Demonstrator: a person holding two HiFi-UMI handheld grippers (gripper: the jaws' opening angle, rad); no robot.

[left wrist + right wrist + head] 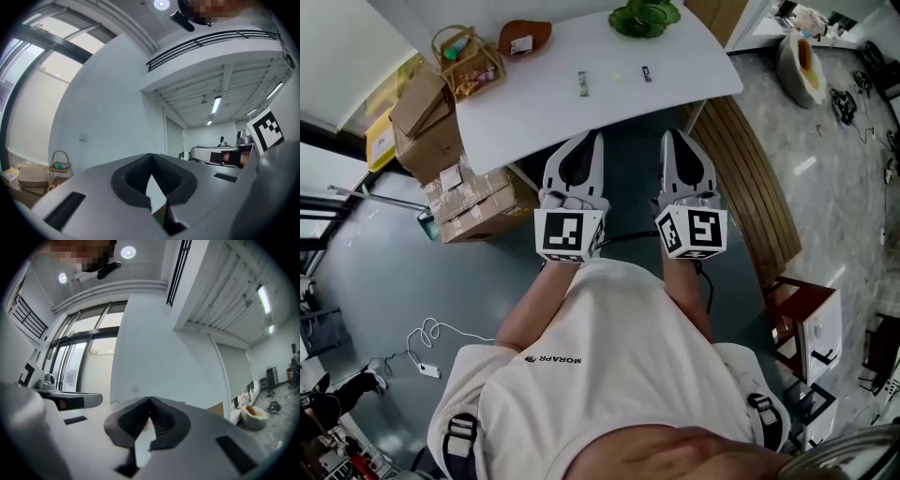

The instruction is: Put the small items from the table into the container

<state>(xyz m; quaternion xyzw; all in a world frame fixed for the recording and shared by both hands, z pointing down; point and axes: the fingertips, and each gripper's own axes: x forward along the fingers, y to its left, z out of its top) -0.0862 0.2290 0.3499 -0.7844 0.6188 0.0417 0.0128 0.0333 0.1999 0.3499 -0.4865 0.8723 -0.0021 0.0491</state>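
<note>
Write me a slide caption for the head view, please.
Left gripper and right gripper, shut and empty, before a table with three small items and a basket.

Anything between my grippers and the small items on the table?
Nothing visible. The left gripper and right gripper, both shut and empty, sit by the table's near edge. The small items lie on bare tabletop beyond it.

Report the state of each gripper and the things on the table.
Left gripper: shut, empty.
Right gripper: shut, empty.
Three small items: loose on the white table, in no container.
Wicker basket: upright on the table corner, with things inside.
Green dish: upright at the table's far edge.
</note>
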